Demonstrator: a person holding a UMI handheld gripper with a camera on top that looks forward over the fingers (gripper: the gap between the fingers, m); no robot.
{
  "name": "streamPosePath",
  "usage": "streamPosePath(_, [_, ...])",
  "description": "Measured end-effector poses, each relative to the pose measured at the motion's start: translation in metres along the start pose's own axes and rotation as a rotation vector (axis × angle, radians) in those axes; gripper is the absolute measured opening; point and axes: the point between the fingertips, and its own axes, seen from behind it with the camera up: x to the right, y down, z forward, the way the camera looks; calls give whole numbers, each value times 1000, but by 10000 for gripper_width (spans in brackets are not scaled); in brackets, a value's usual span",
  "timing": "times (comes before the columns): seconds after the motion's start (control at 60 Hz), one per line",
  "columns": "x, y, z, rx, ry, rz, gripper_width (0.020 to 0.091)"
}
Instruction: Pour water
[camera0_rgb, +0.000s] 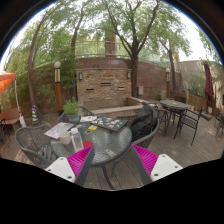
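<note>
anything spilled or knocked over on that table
Nothing stands out. The round table holds a cluttered spread of small items too small to identify, with no visible spill. The chairs around it stand upright. The gripper is open, short of the table.

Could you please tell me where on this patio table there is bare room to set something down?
Bare tabletop lies just ahead of the open gripper. The far side is crowded with flat items; a bottle stands by one finger.
</note>
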Motion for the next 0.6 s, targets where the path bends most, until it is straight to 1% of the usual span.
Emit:
streamPosePath(0.083, [8,2,-1,-8,35,4,809])
streamPosePath(0.167, [-18,7,-2,-12,58,10,809])
streamPosePath(0.283, [-47,13,6,-11,56,-22,809])
streamPosePath(0.433, [-94,31,43,-5,0,-21,808])
streamPosePath(0.6, [-162,64,123,30,-122,-8,806])
